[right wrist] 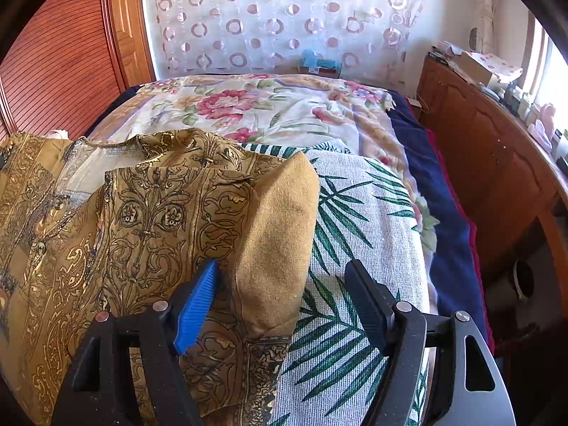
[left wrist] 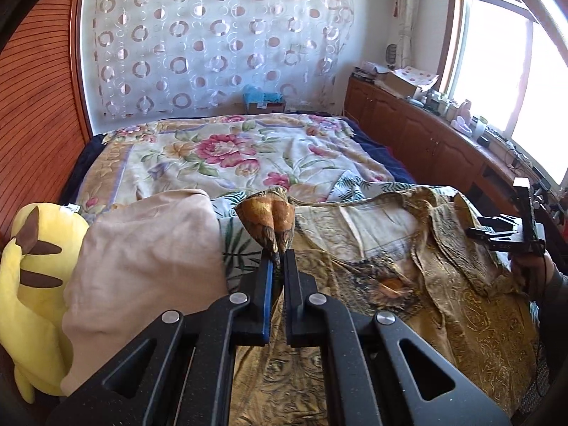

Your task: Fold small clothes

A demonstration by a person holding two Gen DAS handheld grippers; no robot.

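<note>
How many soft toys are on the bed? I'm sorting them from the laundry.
1: a yellow plush at the left edge of the left wrist view, beside a pink cloth. More may lie out of view.

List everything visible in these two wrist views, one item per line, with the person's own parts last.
patterned shirt: one, gold-brown, spread on the palm-leaf cloth, one corner pinched up
palm-leaf cloth: one, white and green, under the shirt
floral blanket: one, cream and pink, across the bed
beige cloth: one, left of the shirt
plush toy: one, yellow and brown, far left
cabinet: one, wooden, cluttered top, under the window
left gripper: shut on the shirt corner
right gripper: open, over the shirt's edge
hand: one, holding the right gripper
</note>
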